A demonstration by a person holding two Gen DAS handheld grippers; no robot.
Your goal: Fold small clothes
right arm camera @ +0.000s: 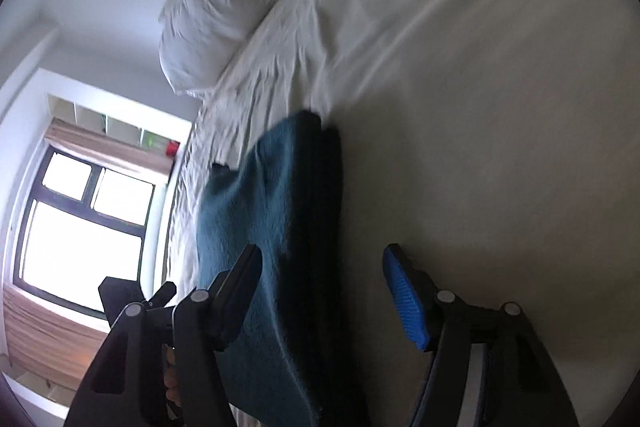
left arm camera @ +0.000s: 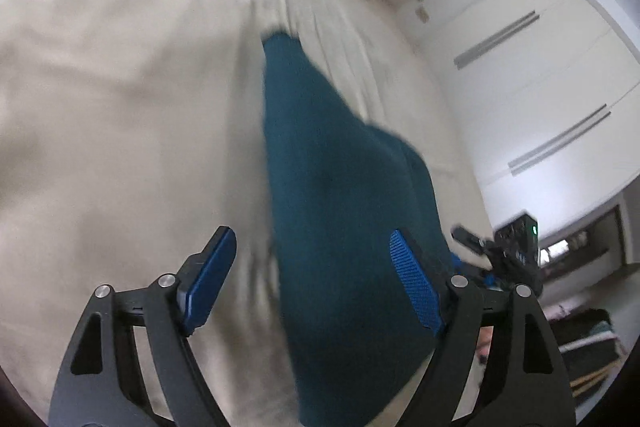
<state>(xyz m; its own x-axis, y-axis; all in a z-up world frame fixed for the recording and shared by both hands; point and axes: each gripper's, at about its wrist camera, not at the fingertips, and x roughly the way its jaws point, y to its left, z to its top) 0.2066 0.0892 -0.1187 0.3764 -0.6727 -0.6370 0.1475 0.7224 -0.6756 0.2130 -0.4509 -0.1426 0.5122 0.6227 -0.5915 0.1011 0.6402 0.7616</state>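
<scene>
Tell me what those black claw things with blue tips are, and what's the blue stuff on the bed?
Those claws are two grabbing tools, and a person holds one in each hand. Each tool has a tiny camera looking forward along its two fingers, so you get one picture from each.

One picture comes from the left gripper, the other from the right gripper. The round, bent look comes from the camera lens.

The blue stuff is a teal cloth, a small piece of clothing, lying on a bed with a cream sheet. A white pillow sits at the far end.

Both tools are open. The cloth lies between the fingers, but nothing is squeezed or held.
</scene>
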